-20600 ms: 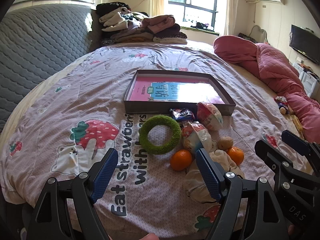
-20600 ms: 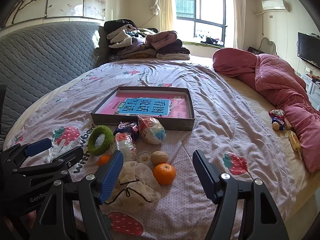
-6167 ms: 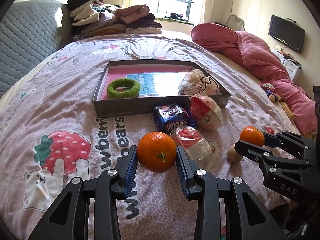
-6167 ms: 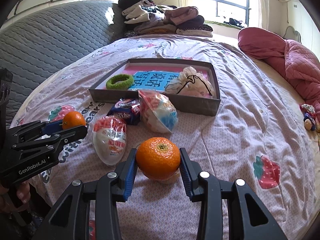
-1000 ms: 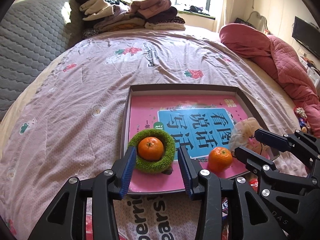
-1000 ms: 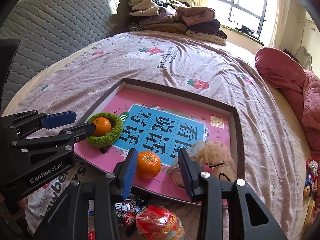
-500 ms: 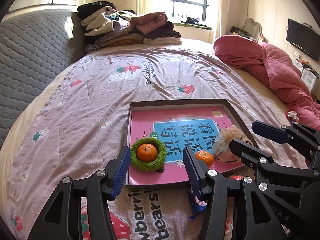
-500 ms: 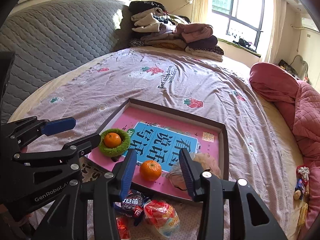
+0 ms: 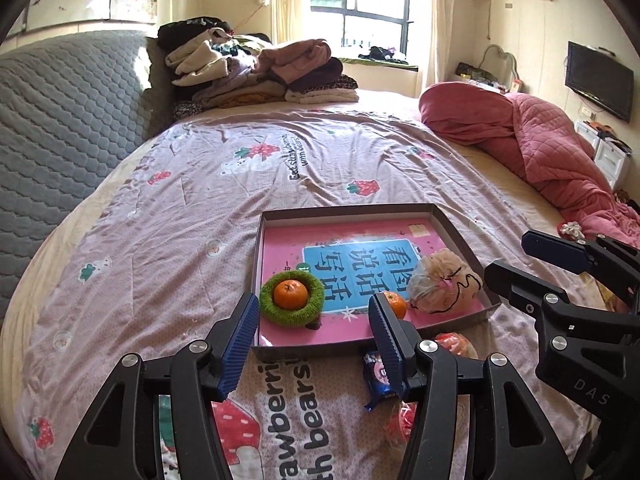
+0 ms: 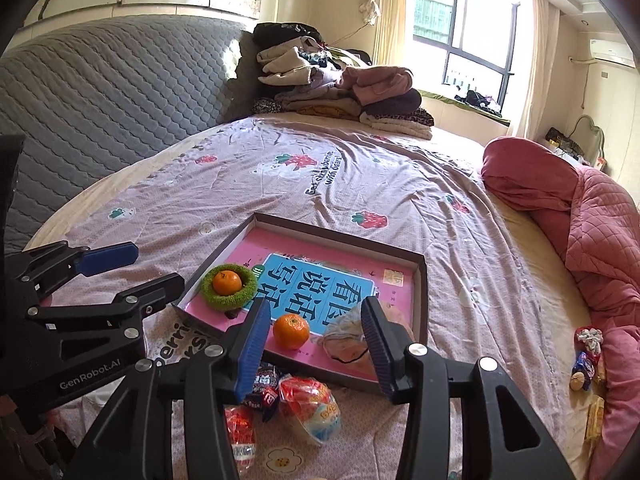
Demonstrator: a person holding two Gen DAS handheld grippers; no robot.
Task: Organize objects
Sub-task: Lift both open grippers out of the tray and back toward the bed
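Oranges first: one orange [image 9: 291,294] sits in the hole of the green fuzzy ring [image 9: 291,303] at the near-left corner of the shallow box tray [image 9: 456,227], and a second orange [image 10: 291,331] lies loose on the pink tray floor just beside the mesh drawstring pouch [image 9: 442,282]. Both are round, so there's no real long axis to speak of; the ringed one has its stem dimple facing up, and the loose one shows its dimple roughly up and toward the camera.

Both tools are released and holding nothing: the left tool [image 9: 312,334] hangs spread wide over the near tray edge, and the right tool [image 10: 314,340] is spread the same way, framing the loose orange and the pouch.

What could go wrong, I'd guess:
- the loose orange rolls (soft bed [image 9: 168,216], flimsy-looking tray, nothing chocking it) if a tool presses the mattress nearby or bumps the wall
- the two tools are close together, so reaching for the leftovers could make them knock each other
- the snack packets still on the bed in front of the tray, the blue wrapper [image 9: 376,378] and the red-and-white puffy bags [image 10: 310,406], look crinkly and slippery, so a pinch could squirt them out or crush what's inside
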